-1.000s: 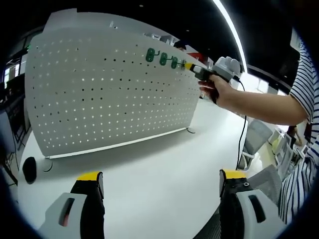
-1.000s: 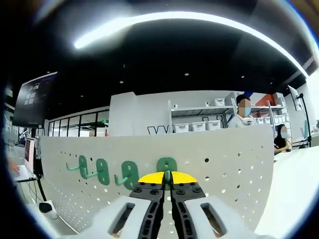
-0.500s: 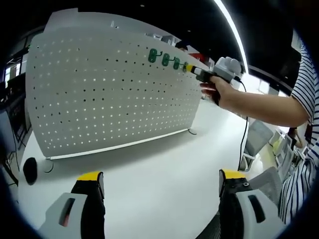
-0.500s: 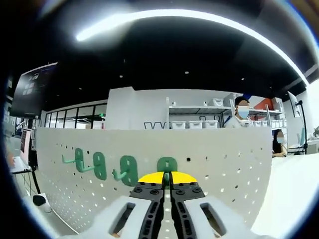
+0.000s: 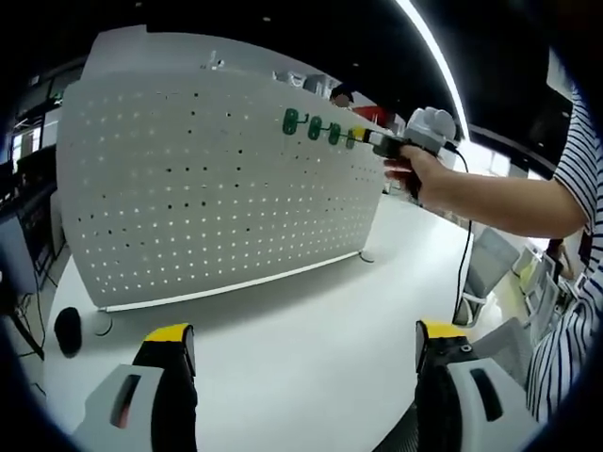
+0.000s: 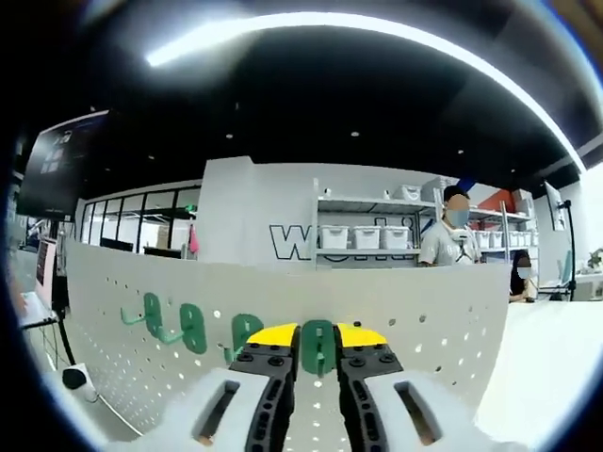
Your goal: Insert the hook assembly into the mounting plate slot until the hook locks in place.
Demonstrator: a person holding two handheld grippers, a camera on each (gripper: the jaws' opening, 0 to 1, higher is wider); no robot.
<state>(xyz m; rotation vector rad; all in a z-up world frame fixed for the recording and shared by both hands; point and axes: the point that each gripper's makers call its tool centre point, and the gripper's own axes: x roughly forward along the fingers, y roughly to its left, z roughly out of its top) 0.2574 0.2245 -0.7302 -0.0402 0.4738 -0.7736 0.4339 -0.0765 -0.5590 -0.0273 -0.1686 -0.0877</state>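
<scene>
Counting four green hooks (image 5: 320, 129), one pegboard (image 5: 207, 188)

An open-plan workshop-like office: a dark ceiling with strip lights (image 6: 377, 28), shelving (image 6: 367, 235) stacked with white bins, glass partitions (image 6: 141, 231), a wall screen (image 6: 57, 174), and office chairs (image 5: 490, 268) nearby

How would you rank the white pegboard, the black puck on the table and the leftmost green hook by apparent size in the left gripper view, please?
1. white pegboard
2. black puck
3. leftmost green hook; it hangs farther from the camera, so its true size is unsure.
</scene>
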